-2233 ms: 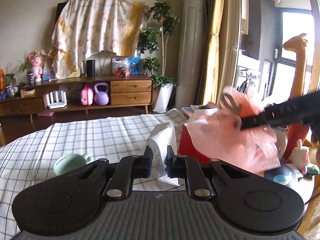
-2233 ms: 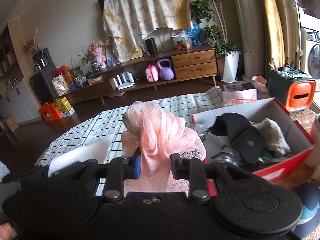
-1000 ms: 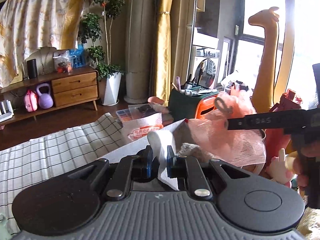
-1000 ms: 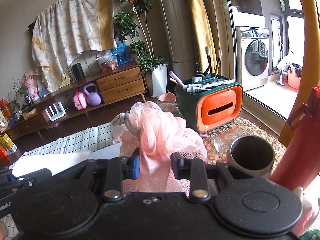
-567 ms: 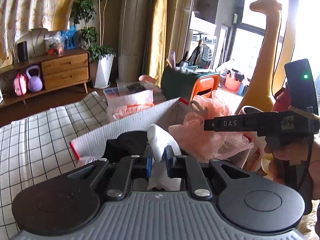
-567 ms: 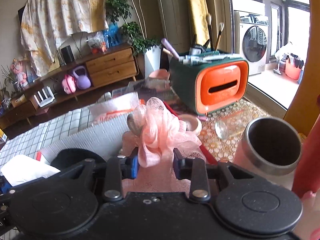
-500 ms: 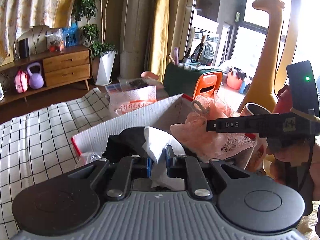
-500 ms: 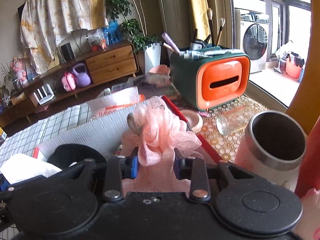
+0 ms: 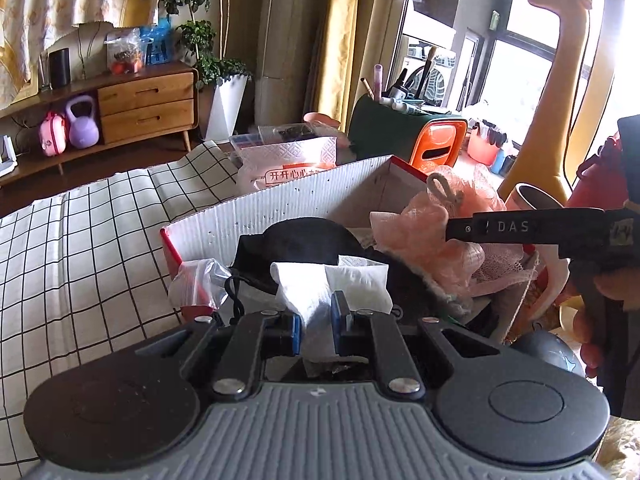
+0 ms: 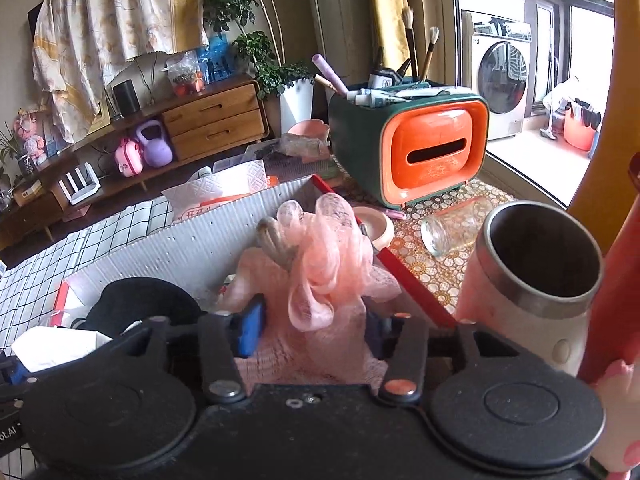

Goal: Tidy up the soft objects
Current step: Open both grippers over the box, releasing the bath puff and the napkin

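Observation:
A red box with white corrugated walls point(image 9: 280, 208) holds a black soft item point(image 9: 304, 240). My left gripper point(image 9: 316, 320) hangs over the box; its jaws have parted around a white cloth point(image 9: 320, 288), which lies between them on the black item. My right gripper point(image 10: 312, 328) is open over the box's right side, with a pink mesh bath pouf point(image 10: 324, 264) loose between its blue pads. The pouf point(image 9: 436, 232) and the right gripper's finger point(image 9: 520, 228) also show in the left wrist view. The box wall point(image 10: 180, 248) and the white cloth point(image 10: 56, 348) show in the right wrist view.
The box stands on a checked cloth point(image 9: 80, 248). A steel-rimmed mug point(image 10: 536, 280), a fallen glass point(image 10: 452, 228), a green-and-orange organiser with brushes point(image 10: 420, 144) and a tissue pack point(image 10: 224, 192) stand around it. A clear zip bag point(image 9: 200, 284) hangs at the box's left corner.
Both grippers moved right from the checked cloth to above the box and came lower. In the last half second both sets of jaws opened, loosening the white cloth and the pink pouf.

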{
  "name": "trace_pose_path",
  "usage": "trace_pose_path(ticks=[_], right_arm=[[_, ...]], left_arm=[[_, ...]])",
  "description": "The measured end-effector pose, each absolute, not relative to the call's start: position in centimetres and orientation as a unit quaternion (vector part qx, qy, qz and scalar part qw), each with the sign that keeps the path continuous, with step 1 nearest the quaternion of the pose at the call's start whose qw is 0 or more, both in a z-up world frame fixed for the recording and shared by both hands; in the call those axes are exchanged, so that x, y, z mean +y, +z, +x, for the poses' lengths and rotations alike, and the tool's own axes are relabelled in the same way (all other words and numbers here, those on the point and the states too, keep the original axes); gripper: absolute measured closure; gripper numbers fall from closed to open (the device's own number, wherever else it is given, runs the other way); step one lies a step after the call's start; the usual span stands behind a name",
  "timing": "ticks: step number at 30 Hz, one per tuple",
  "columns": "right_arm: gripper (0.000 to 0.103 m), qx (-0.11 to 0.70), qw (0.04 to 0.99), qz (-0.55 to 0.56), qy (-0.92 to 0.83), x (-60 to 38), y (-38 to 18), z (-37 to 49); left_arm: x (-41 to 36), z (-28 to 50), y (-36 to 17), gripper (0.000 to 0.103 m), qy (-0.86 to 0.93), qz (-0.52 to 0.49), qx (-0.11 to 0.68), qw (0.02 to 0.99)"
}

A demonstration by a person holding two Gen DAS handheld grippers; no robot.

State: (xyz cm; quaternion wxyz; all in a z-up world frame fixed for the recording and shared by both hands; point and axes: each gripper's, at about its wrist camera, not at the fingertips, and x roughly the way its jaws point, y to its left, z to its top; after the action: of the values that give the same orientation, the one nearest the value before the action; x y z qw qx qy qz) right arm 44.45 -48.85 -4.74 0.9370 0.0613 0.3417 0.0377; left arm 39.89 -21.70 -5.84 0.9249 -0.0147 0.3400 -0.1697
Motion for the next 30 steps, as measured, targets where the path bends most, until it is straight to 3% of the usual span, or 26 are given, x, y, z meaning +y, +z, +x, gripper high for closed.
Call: trace_pose_path(ticks=[14,17,18,19,30], right_arm=[[0.022,0.310,0.949,0.029,0.045,-48.6,-1.0,40.6],[0.019,0.303,0.951,0.022,0.059,-48.2,-0.1,39.3],[0.017,0.301,0.951,0.020,0.064,-48.1,0.1,38.8],[0.017,0.298,0.952,0.018,0.070,-48.0,0.3,38.2],[0.001,0.244,0.961,0.003,0.130,-46.6,2.4,31.3]], left_arm=[[-21.1,37.4,-3.1,0.085,-0.165,-0.018,0.323,0.932],[-20.8,36.5,-2.5,0.055,-0.158,-0.020,0.317,0.935],[-20.6,36.2,-2.3,0.034,-0.156,-0.022,0.313,0.937],[-20.5,35.8,-2.0,0.027,-0.153,-0.023,0.306,0.939],[-18.9,31.3,-0.2,0.023,-0.161,-0.025,0.278,0.947]])
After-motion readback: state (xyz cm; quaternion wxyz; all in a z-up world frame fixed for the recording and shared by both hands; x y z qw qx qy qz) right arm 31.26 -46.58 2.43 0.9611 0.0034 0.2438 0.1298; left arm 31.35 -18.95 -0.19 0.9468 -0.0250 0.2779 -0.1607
